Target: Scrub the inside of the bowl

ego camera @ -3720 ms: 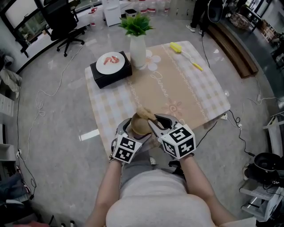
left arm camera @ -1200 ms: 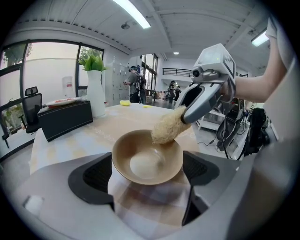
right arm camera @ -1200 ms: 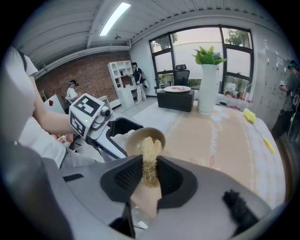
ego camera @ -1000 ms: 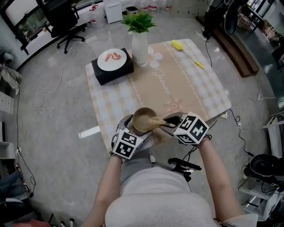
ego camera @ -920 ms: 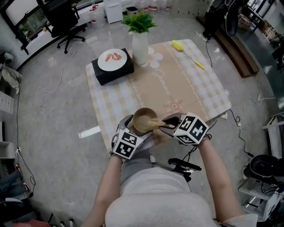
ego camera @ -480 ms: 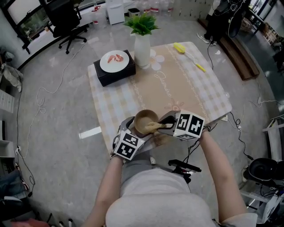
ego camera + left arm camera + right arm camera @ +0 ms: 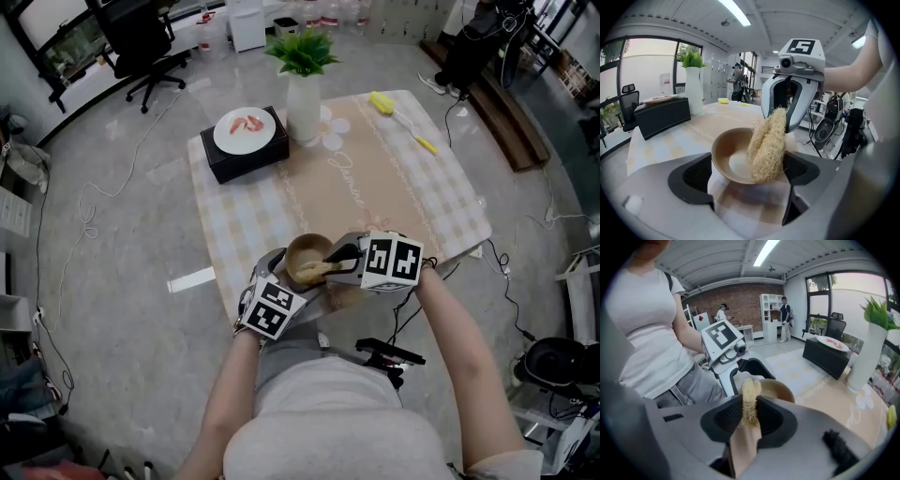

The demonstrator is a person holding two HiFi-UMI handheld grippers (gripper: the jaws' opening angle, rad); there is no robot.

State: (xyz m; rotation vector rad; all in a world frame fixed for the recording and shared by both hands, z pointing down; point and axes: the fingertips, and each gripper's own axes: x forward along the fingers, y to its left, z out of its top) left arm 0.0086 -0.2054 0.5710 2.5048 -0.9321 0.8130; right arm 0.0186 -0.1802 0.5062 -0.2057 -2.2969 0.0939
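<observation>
A tan bowl point(image 7: 305, 251) is held over the table's near edge, its rim between the wide-set jaws of my left gripper point(image 7: 298, 276). In the left gripper view the bowl point(image 7: 733, 157) opens toward the camera, with a pale loofah scrubber point(image 7: 768, 143) pressed into its right side. My right gripper point(image 7: 331, 263) comes in from the right and is shut on the loofah point(image 7: 313, 273). In the right gripper view the loofah point(image 7: 750, 397) stands pinched between the two pads, with the bowl point(image 7: 780, 390) just beyond it.
Farther back on the checked tablecloth point(image 7: 394, 197) stand a white vase with a green plant point(image 7: 303, 98), a black box topped by a white plate point(image 7: 246, 141) and a yellow brush point(image 7: 397, 114). An office chair point(image 7: 141, 42) stands on the floor beyond.
The right gripper has swung round so its cube faces up, and the loofah has swept lower and leftward inside the bowl. The left gripper still holds the bowl, now more level.
</observation>
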